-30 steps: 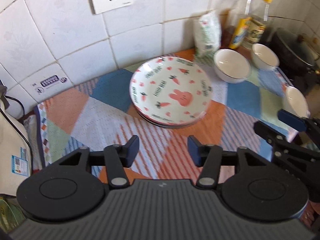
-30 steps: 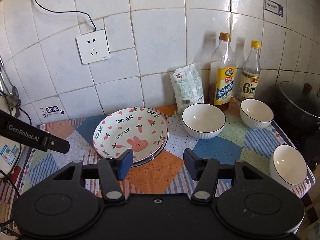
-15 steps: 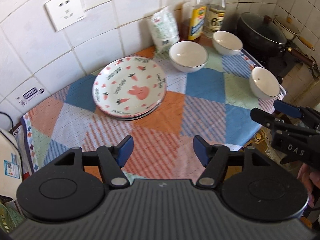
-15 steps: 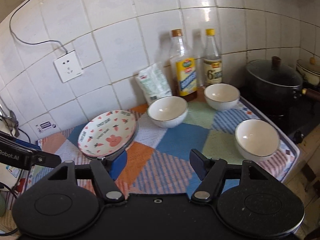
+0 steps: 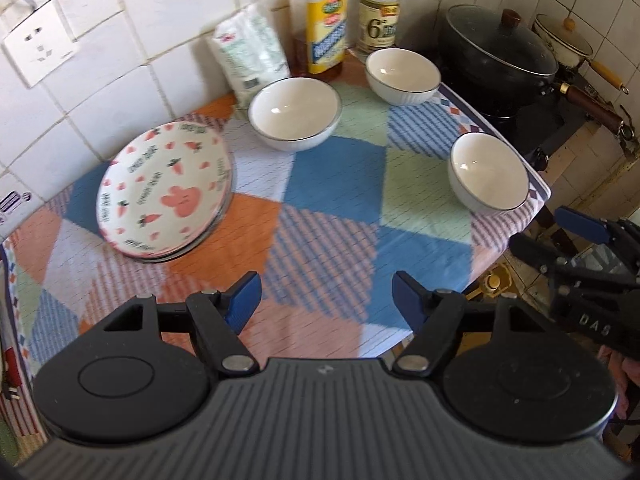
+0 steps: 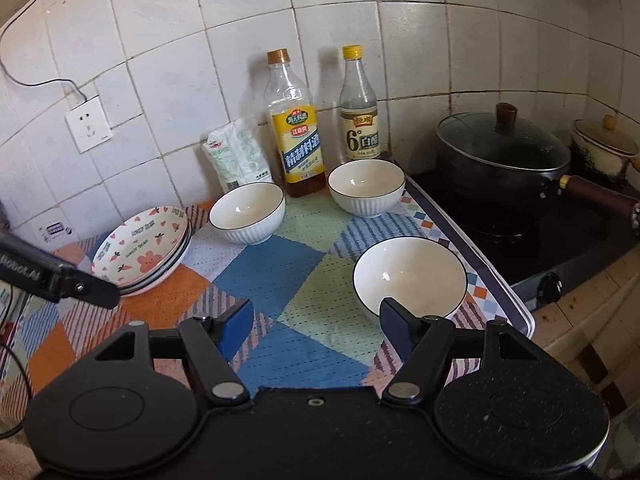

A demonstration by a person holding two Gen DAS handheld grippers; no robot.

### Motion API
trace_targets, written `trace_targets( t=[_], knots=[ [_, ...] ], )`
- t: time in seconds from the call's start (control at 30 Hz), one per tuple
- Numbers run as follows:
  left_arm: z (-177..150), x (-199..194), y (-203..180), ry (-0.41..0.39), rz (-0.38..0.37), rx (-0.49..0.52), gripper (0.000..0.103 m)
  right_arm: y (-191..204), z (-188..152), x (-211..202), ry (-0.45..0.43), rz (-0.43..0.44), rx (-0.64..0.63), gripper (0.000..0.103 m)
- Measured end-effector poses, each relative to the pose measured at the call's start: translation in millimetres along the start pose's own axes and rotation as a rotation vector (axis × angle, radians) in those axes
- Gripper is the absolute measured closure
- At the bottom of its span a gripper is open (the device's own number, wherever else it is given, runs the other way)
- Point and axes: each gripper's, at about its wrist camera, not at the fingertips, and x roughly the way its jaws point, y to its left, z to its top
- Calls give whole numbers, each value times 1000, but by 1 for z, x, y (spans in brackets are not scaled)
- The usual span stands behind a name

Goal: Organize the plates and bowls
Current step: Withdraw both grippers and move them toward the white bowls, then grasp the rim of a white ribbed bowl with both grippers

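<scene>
1. We've got both grippers spread wide with nothing in them: left gripper (image 5: 326, 294), right gripper (image 6: 316, 318).
2. The stack of carrot-and-bunny plates (image 6: 144, 254) is our landmark. Three white bowls sit upright and empty to its right: middle bowl (image 6: 247, 218), back bowl (image 6: 366, 186), near bowl (image 6: 410, 276) by the patchwork cloth (image 6: 280, 268) edge.
3. We can't count the lower plates; only rims show.
</scene>
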Motion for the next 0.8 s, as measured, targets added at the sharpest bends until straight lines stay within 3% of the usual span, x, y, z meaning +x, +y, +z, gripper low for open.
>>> trace_targets(
  t=[0.13,0.33,0.57,0.8],
  knots=[
    [8,17,-25,3,15,-4,21,-21,-3,12,-2,17,-56,10],
    [19,45,-53,36,26,-34,17,-48,-12,33,12,37,-108,9],
    [39,74,-81,-6,50,-48,17,-84,-36,68,-20,29,-83,9],
    [54,99,-99,-29,-26,-74,17,-97,-49,104,-7,35,-81,9]
  ],
)
